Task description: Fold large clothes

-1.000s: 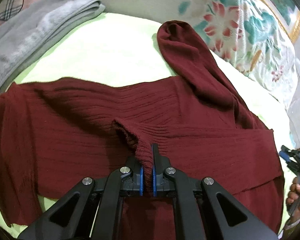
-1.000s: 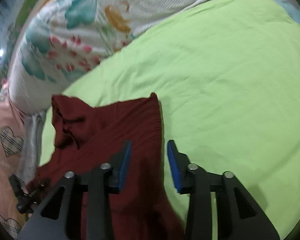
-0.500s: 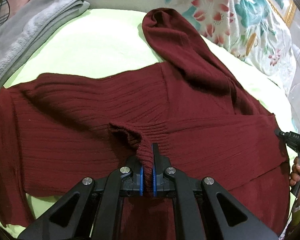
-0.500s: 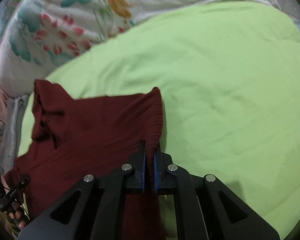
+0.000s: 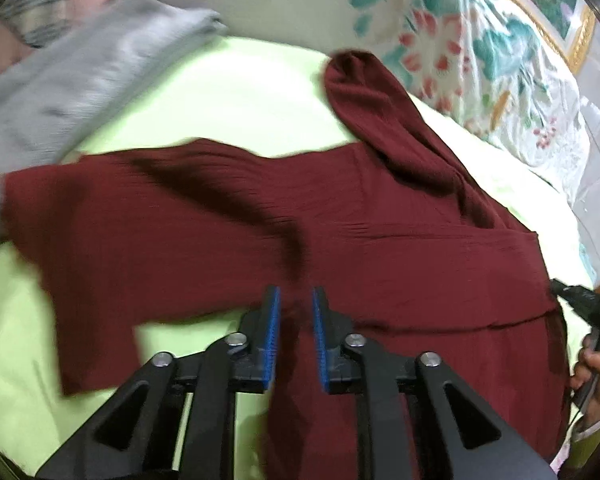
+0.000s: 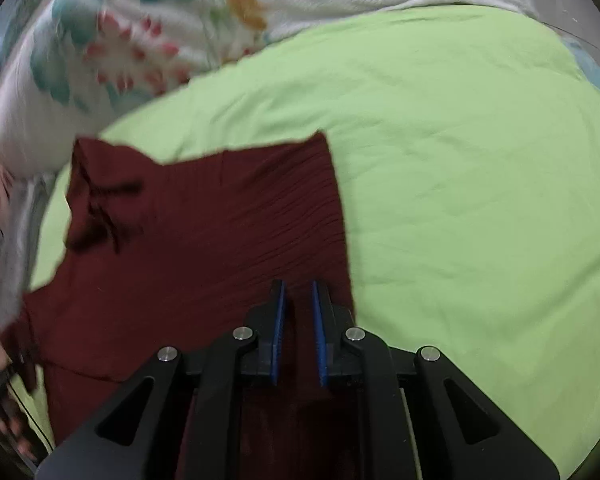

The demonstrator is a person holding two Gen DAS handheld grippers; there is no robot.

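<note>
— What changed at the jaws?
— Both the left gripper (image 5: 294, 320) and right gripper (image 6: 299, 312) have just released, jaws parted — the dark red ribbed knit sweater (image 5: 228, 216) now lies folded over on the lime-green bed sheet (image 6: 460, 160).
— Anything crowding it?
— A folded grey towel (image 5: 72, 80) touches its far corner; the floral quilt (image 5: 480, 52) lies beside its hood.

Dark-red ribbed sweater (image 5: 204, 232), spread flat on green sheet (image 6: 480, 160), partly folded.

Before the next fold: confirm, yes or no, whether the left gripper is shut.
No, the left gripper's blue-padded jaws stand apart over the dark red ribbed knit garment.
</note>
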